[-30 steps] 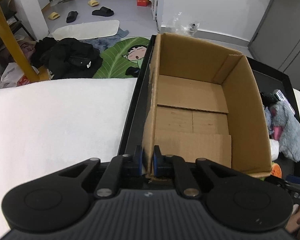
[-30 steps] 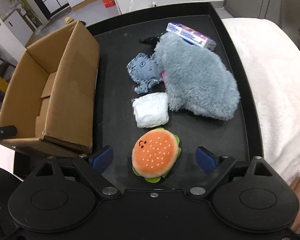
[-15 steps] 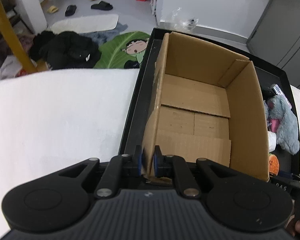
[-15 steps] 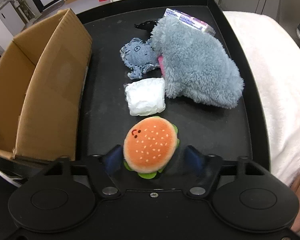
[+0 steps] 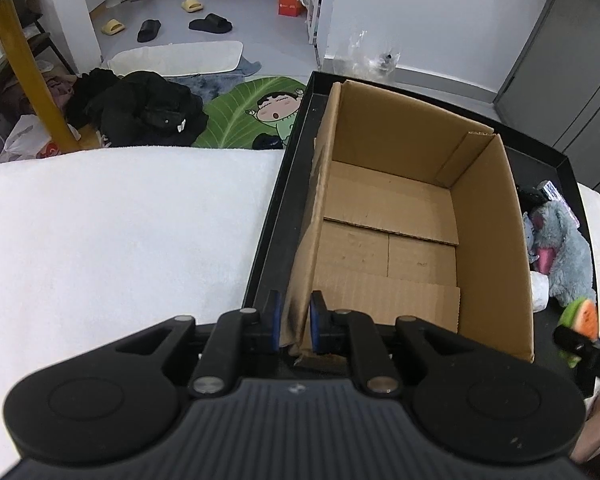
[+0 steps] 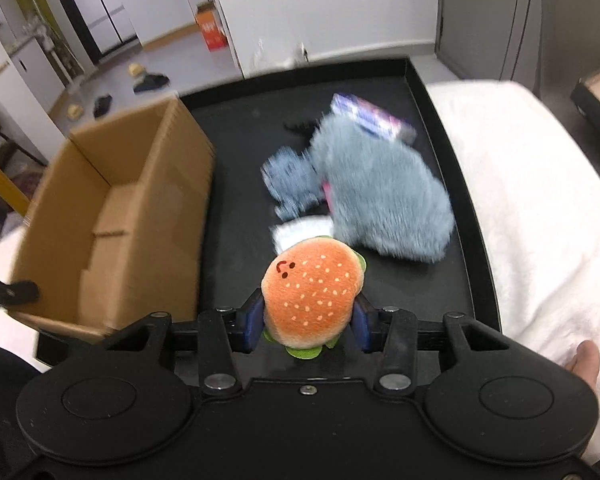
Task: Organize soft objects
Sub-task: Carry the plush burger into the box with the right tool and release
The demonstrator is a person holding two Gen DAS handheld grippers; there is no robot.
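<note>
My left gripper (image 5: 294, 322) pinches the box (image 5: 404, 216) wall, its bare floor visible only there, while my right gripper (image 6: 308, 322) clamps the burger (image 6: 312, 294) beside it.

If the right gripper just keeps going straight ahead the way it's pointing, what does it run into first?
Probably the white soft bundle lying just beyond the burger plush held in the right gripper, then the big grey plush. Motion blur and the raised gripper leave depth unclear; it might pass above them.
</note>
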